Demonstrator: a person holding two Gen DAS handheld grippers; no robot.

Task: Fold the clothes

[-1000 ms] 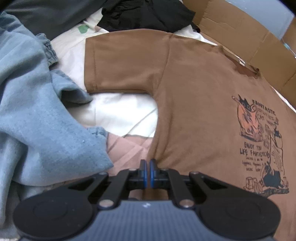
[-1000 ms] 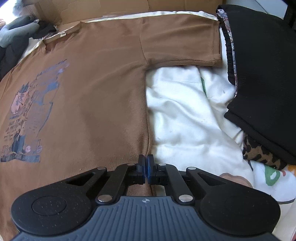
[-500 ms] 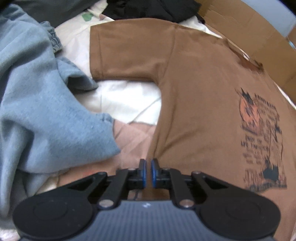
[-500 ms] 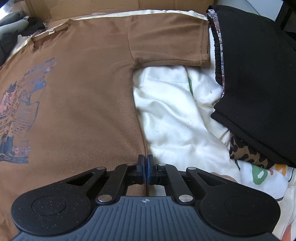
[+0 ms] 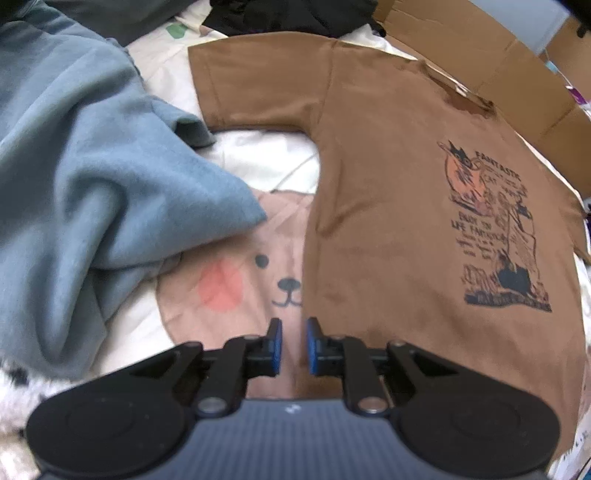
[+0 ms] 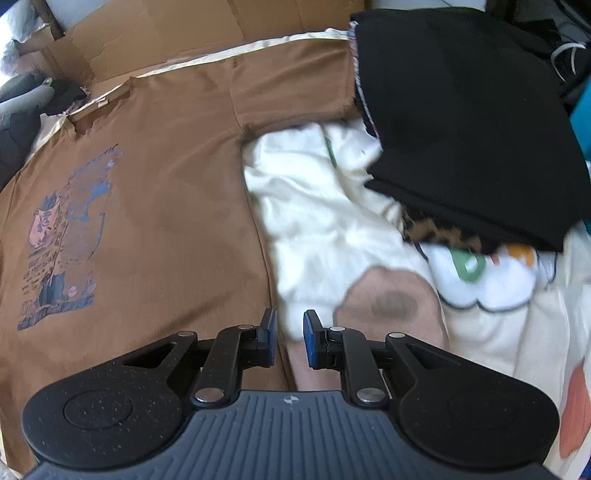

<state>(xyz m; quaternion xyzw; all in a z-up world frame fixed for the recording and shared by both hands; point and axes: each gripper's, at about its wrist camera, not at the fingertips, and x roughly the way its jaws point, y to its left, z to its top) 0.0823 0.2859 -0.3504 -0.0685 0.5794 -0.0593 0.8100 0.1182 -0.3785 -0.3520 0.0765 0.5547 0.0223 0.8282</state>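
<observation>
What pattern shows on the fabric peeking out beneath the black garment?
A leopard print, tan with dark spots, under the black garment; the right wrist view shows it best.

Left wrist view: mounted behind the left gripper (image 5: pixel 292 345), looking forward along its fingers and steeply down at the bed surface from close range. It sits at the left side seam of the brown T-shirt (image 5: pixel 388 192), facing toward the collar and the cardboard (image 5: pixel 498 62) beyond. A blue sweatshirt (image 5: pixel 85 173) fills its left side.

Right wrist view: mounted behind the right gripper (image 6: pixel 286 341), same forward-down attitude and close range, at the shirt's opposite side seam. A black garment (image 6: pixel 461 122) occupies its right side.

Shared area: both views cover the brown T-shirt (image 6: pixel 166 192), its chest print, the collar and the cardboard (image 6: pixel 207 33) edge, seen from opposite sides.
</observation>
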